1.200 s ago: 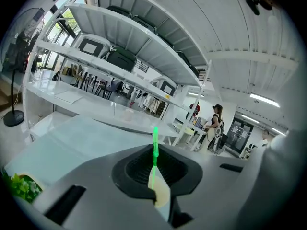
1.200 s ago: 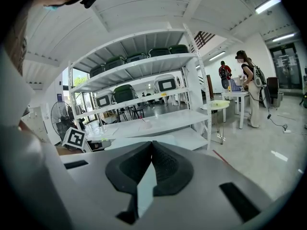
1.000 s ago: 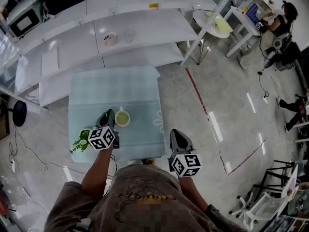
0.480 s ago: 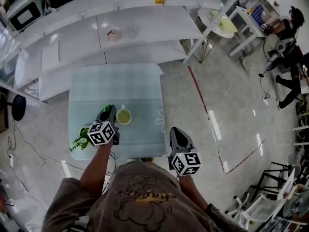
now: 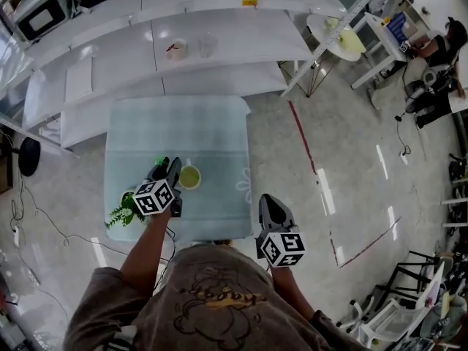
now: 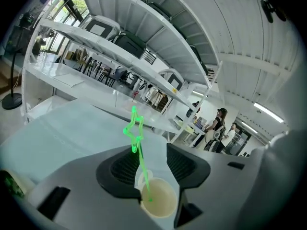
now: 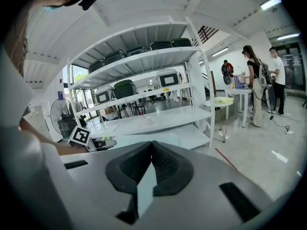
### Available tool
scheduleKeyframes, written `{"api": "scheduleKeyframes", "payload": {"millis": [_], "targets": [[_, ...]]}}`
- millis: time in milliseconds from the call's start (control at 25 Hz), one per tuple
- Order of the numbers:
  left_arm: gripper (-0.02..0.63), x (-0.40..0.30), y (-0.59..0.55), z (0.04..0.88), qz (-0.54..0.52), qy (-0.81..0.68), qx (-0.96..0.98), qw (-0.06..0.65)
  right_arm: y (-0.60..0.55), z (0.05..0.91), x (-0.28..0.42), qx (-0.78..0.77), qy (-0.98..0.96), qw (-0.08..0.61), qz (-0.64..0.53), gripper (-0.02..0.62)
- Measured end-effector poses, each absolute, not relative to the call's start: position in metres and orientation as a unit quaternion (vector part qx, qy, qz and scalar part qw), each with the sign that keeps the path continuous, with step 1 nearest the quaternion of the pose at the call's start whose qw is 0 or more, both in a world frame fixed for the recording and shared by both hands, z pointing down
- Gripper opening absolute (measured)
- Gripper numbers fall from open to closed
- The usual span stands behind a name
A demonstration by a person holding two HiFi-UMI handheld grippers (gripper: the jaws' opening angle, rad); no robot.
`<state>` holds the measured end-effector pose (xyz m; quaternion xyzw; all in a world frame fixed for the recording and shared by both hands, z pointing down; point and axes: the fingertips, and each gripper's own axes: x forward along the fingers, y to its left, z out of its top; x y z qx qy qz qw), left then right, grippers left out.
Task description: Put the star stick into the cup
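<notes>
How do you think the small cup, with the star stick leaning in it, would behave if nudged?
The cup looks small and light, so a nudge would probably slide it. The thin star stick leans well above its rim, which may make the cup prone to tipping. The stick looks slender, likely a little springy.

Star stick (image 6: 135, 131) in cup (image 5: 189, 177) on table (image 5: 183, 126) (plant (image 5: 119, 213) leftward).

The star stick (image 6: 133, 128) is bright neon green, the cup (image 6: 163, 205) cream. The tablecloth (image 5: 175, 130) is pale blue-green with a faint check, the shelves (image 5: 219, 39) white, and a red line (image 5: 300, 136) crosses the light grey floor (image 5: 365, 123).
</notes>
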<state>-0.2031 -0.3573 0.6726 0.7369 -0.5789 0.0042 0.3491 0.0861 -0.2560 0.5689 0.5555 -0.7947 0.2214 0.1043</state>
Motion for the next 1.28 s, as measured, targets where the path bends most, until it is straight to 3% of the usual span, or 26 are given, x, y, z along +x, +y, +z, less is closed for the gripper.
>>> {"api": "scheduleKeyframes", "payload": {"millis": [760, 1280], "targets": [[0.193, -0.221, -0.335, 0.696, 0.001, -0.604, 0.697, 0.387, -0.26, 0.573, 0.076, 0.535, -0.807, 0.106, 0.225, 0.004], [0.193, -0.19, -0.293, 0.636, -0.018, -0.579, 0.734, 0.354, -0.253, 0.567, 0.064, 0.503, -0.833, 0.09, 0.212, 0.004]]}}
